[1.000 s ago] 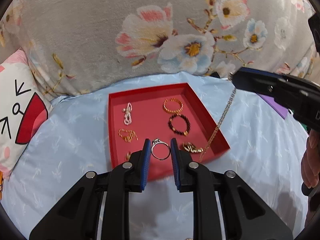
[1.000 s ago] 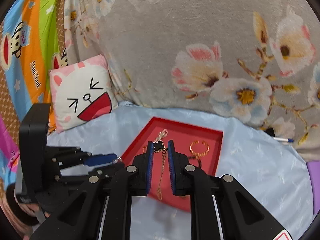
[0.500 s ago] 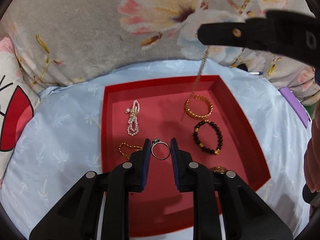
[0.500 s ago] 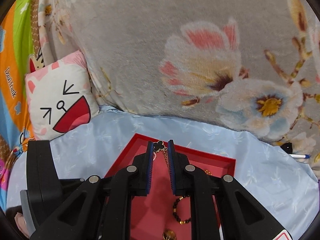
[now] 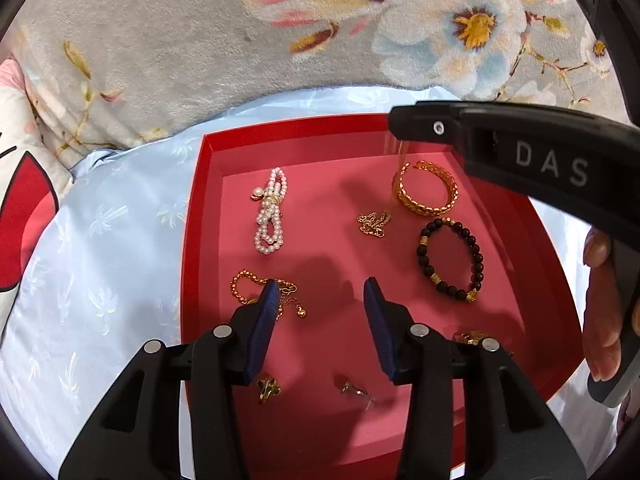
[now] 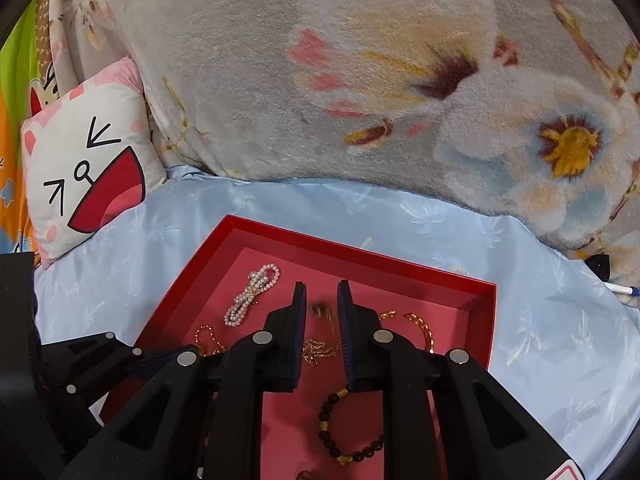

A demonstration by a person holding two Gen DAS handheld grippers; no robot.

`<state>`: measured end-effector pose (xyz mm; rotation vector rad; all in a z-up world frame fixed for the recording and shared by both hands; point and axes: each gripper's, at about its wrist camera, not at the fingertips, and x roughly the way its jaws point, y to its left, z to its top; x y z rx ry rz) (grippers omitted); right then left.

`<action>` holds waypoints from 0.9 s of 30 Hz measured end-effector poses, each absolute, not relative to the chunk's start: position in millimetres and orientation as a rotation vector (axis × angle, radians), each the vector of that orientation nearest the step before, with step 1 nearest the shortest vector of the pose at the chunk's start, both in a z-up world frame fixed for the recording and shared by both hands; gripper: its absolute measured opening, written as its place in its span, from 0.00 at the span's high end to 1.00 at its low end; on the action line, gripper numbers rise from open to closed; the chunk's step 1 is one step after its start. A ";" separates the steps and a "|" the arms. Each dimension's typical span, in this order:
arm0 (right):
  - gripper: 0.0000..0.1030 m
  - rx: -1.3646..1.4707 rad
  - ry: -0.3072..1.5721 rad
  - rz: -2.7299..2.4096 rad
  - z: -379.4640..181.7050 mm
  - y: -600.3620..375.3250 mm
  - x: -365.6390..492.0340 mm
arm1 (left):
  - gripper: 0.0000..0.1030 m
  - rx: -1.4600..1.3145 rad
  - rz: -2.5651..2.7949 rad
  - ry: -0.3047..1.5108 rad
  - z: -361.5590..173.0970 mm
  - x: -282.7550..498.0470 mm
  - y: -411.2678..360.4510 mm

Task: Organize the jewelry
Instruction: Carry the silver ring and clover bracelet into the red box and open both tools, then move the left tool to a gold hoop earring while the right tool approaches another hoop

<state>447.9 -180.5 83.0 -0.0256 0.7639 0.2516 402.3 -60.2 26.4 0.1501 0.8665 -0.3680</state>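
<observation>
1. red tray (image 5: 192, 240) on pale blue bedding holds the jewelry; my left gripper (image 5: 318, 304) is opening with nothing between its pads, the silver ring (image 5: 354, 390) lying on the tray floor below it.
2. my right gripper (image 6: 322, 312) is opening too; the gold chain (image 5: 374, 222) blurs between its pads, its tail pooling beside the gold bangle (image 5: 428, 196).
3. best to let the chain fall clear of the bangle, then lift straight up.
</observation>
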 end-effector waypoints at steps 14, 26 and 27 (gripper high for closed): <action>0.78 -0.008 0.700 0.251 104.8 -207.6 382.6 | 0.59 0.149 -0.375 0.822 46.7 363.0 -39.5; 0.68 -0.023 0.709 0.210 78.9 -233.9 222.4 | 0.57 0.178 -0.359 0.768 44.9 259.7 -16.5; 0.68 -0.031 0.726 0.193 69.1 -234.2 206.2 | 0.57 0.177 -0.361 0.772 42.5 251.7 -15.4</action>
